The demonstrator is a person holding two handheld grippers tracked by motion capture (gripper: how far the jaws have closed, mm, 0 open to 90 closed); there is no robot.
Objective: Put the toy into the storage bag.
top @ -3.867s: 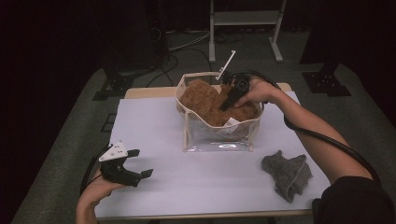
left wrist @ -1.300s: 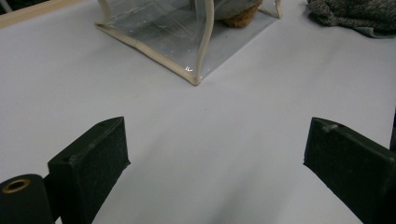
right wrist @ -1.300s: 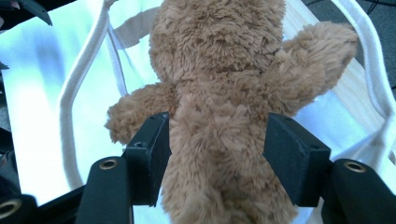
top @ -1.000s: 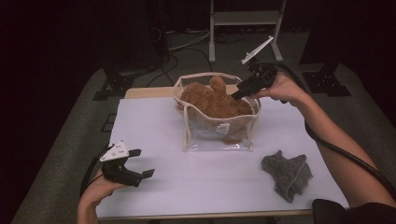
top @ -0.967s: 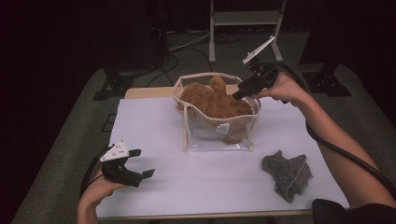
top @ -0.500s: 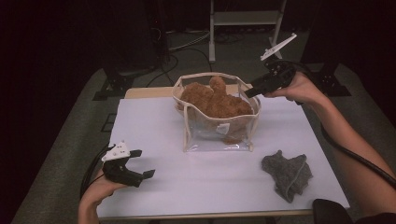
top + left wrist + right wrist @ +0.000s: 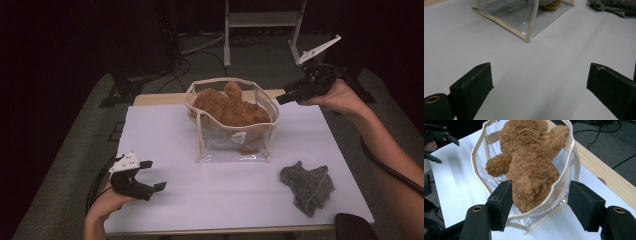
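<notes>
Over on the far half of the white surface [image 7: 165,135] sits a clear plastic pouch [image 7: 232,145] with cream piping, and a brown plush bear [image 7: 227,107] is stuffed down inside it, head and one paw poking above the rim. That bear looks feather-light and totally squishy, so it'll compress rather than resist, and the fuzzy pile should give plenty of friction. No worry about breaking it. The pouch is the tricky bit: floppy, slick vinyl walls that'll buckle or slide if you squeeze them flat. I'd go for the piped rim if you want the bag, or pinch a limb or the bear's thick middle if you want the toy, since a fat handful of plush won't slip out.

Right gripper [image 7: 289,96] is hanging in the air off the pouch's right rim, and its jaws have just been opening wider; from its own view they're spread with nothing clamped, the pouch edge just lying ahead between them. Left gripper [image 7: 150,176] rests near the front left corner of the surface, jaws gaping apart and empty.

Crumpled grey cloth [image 7: 307,185] lies front right, well apart from the pouch.
</notes>
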